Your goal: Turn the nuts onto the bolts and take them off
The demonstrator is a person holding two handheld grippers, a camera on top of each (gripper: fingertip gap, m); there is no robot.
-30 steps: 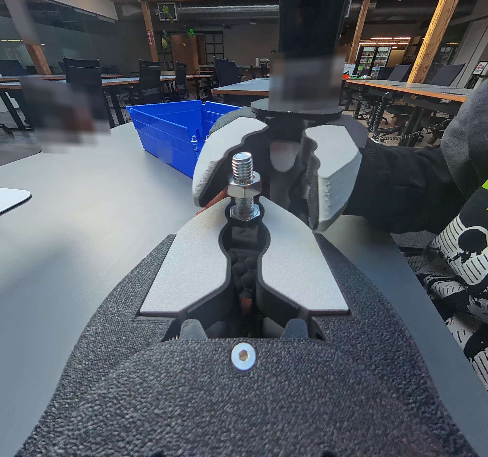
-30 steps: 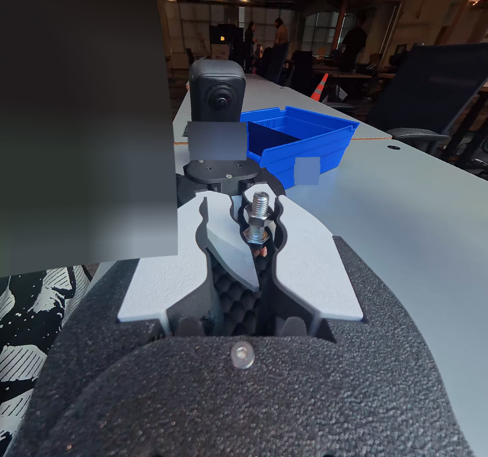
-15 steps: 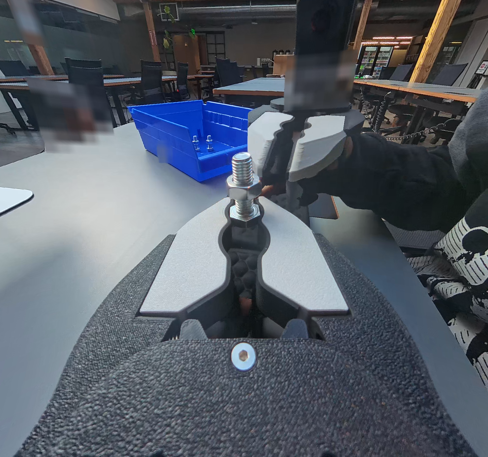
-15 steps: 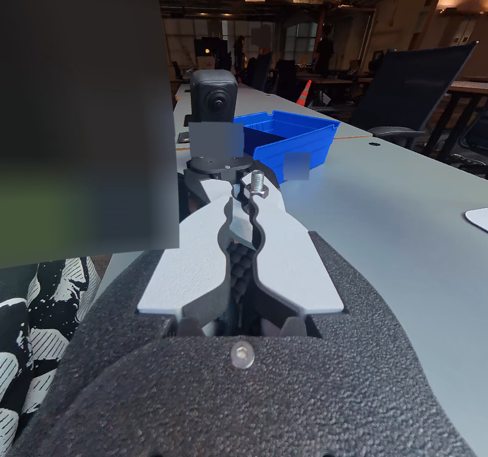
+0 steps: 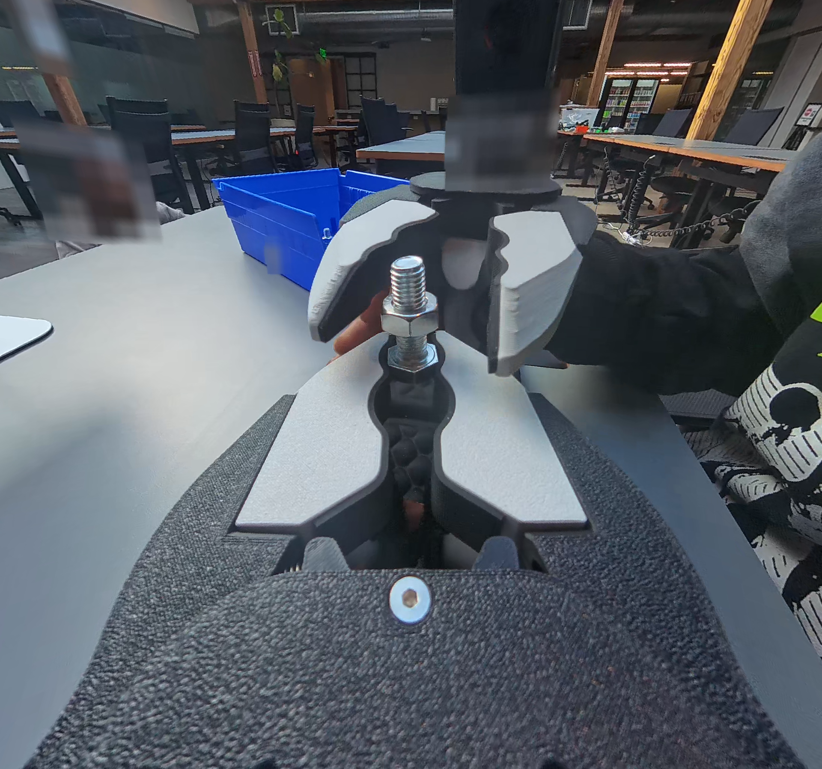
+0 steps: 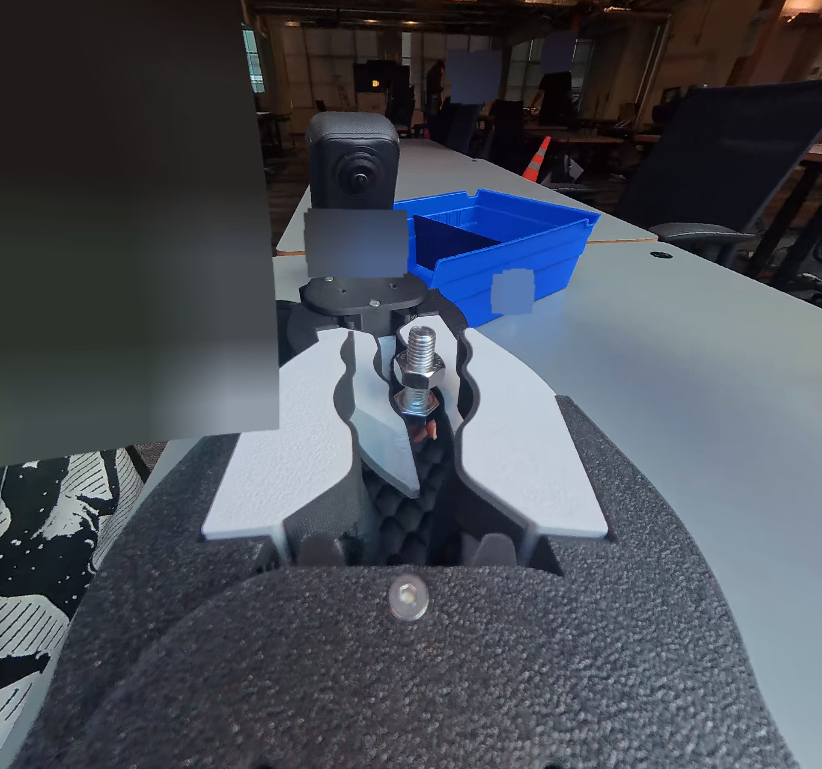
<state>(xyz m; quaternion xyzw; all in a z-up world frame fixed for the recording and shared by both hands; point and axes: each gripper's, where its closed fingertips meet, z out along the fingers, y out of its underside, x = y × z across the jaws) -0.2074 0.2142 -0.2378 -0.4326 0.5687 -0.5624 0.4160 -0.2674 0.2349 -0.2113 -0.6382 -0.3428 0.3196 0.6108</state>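
My left gripper (image 5: 409, 363) was clenched on the bolt (image 5: 407, 285), holding it upright at 12 o'clock with its nut (image 5: 409, 320) midway up. My right gripper (image 6: 404, 381) stood released, fingers flanking that nut, the blue bin (image 6: 502, 249) beyond at 1 o'clock.

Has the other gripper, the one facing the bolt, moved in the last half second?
Yes. The right gripper swung back leftward, open around the nut, now covering more of the blue bin.
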